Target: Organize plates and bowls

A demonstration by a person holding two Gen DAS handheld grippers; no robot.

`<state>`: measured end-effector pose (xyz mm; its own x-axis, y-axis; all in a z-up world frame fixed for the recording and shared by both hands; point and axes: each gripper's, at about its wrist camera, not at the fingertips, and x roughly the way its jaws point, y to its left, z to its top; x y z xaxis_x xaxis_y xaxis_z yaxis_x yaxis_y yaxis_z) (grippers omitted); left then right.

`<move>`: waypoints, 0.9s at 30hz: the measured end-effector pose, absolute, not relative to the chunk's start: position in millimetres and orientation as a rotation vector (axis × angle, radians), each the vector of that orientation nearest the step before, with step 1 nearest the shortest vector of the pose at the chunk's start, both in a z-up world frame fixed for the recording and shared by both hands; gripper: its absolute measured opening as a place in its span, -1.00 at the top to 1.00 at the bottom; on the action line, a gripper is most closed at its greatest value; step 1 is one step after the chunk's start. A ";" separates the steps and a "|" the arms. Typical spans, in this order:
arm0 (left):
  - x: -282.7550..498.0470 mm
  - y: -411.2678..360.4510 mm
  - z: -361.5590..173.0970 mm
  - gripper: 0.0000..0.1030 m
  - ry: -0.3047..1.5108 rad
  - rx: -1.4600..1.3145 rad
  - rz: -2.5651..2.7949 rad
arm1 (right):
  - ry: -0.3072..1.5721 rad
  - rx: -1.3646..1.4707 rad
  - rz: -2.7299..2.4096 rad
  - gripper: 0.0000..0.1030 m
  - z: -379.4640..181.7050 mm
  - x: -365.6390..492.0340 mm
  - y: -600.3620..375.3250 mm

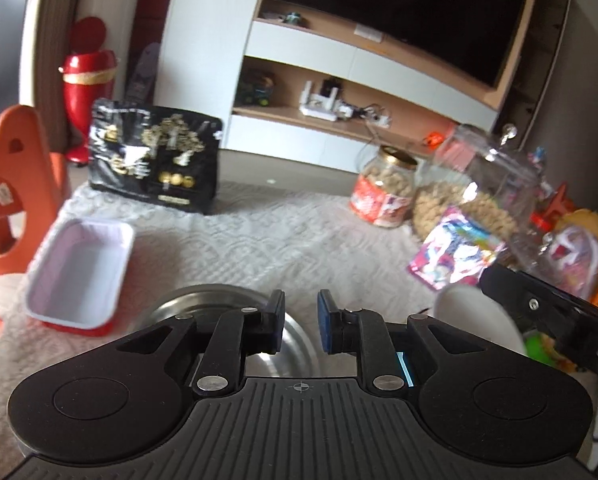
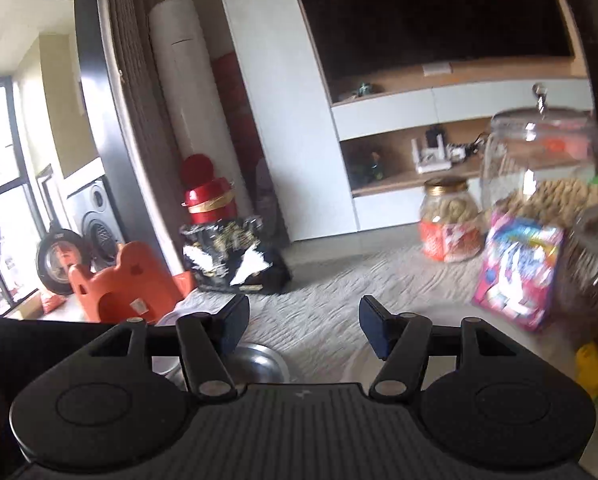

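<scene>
A steel bowl (image 1: 219,308) sits on the white textured cloth (image 1: 259,240) just below my left gripper (image 1: 301,322), whose jaws stand a little apart with nothing between them. The bowl also shows in the right wrist view (image 2: 259,362), below and between the fingers of my right gripper (image 2: 303,326), which is wide open and empty. A white bowl or cup (image 1: 475,316) stands right of the steel bowl, beside the right gripper's body (image 1: 555,316). A white rectangular dish with a red base (image 1: 79,276) lies at the left.
A black and gold packet (image 1: 155,156) stands at the back. Cookie jars (image 1: 383,188), a large glass jar (image 1: 487,184) and a pink snack packet (image 1: 455,252) crowd the right. An orange child's chair (image 1: 15,184) stands at the left edge.
</scene>
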<state>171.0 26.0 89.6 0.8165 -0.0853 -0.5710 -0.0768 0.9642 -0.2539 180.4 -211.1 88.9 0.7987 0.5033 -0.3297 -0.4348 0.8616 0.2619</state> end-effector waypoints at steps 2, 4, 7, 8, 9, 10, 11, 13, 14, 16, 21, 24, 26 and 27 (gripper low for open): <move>184.6 9.2 92.8 0.62 0.639 -0.262 -0.029 | 0.415 0.135 0.439 -0.27 97.9 201.4 -233.7; 200.2 -5.7 91.5 0.62 0.661 -0.258 -0.062 | 0.470 0.109 0.367 -0.28 94.0 224.9 -254.1; 228.5 -28.9 87.9 0.62 0.685 -0.256 -0.139 | 0.575 0.114 0.292 -0.27 77.3 257.1 -279.4; 237.3 -37.3 86.8 0.62 0.689 -0.248 -0.169 | 0.599 0.130 0.281 -0.27 70.8 264.0 -286.7; 244.5 -43.9 85.6 0.62 0.689 -0.239 -0.196 | 0.630 0.156 0.279 -0.27 63.1 270.6 -293.6; 249.9 -50.7 84.9 0.62 0.688 -0.228 -0.217 | 0.660 0.183 0.296 -0.27 56.2 273.9 -299.7; 255.0 -56.2 83.6 0.62 0.688 -0.217 -0.235 | 0.690 0.204 0.330 -0.27 48.6 275.8 -303.6; 263.8 -66.2 80.4 0.62 0.688 -0.191 -0.269 | 0.756 0.228 0.379 -0.27 32.7 275.5 -308.5; 267.1 -71.0 79.2 0.62 0.685 -0.182 -0.288 | 0.787 0.227 0.381 -0.27 24.3 276.4 -307.7; 273.9 -80.6 77.3 0.62 0.681 -0.160 -0.336 | 0.828 0.205 0.339 -0.28 10.2 276.0 -304.0; 271.3 -84.3 67.4 0.62 0.712 -0.083 -0.422 | 0.882 0.222 0.268 -0.28 -8.0 278.4 -294.8; 266.2 -69.2 56.0 0.62 0.752 -0.077 -0.424 | 0.905 0.229 0.287 -0.28 -12.6 283.1 -280.5; 264.2 -56.8 53.1 0.62 0.770 -0.074 -0.398 | 0.892 0.230 0.284 -0.33 -13.4 287.1 -269.3; 263.2 -49.0 53.9 0.62 0.779 -0.074 -0.376 | 0.860 0.236 0.281 -0.33 -9.7 287.1 -267.4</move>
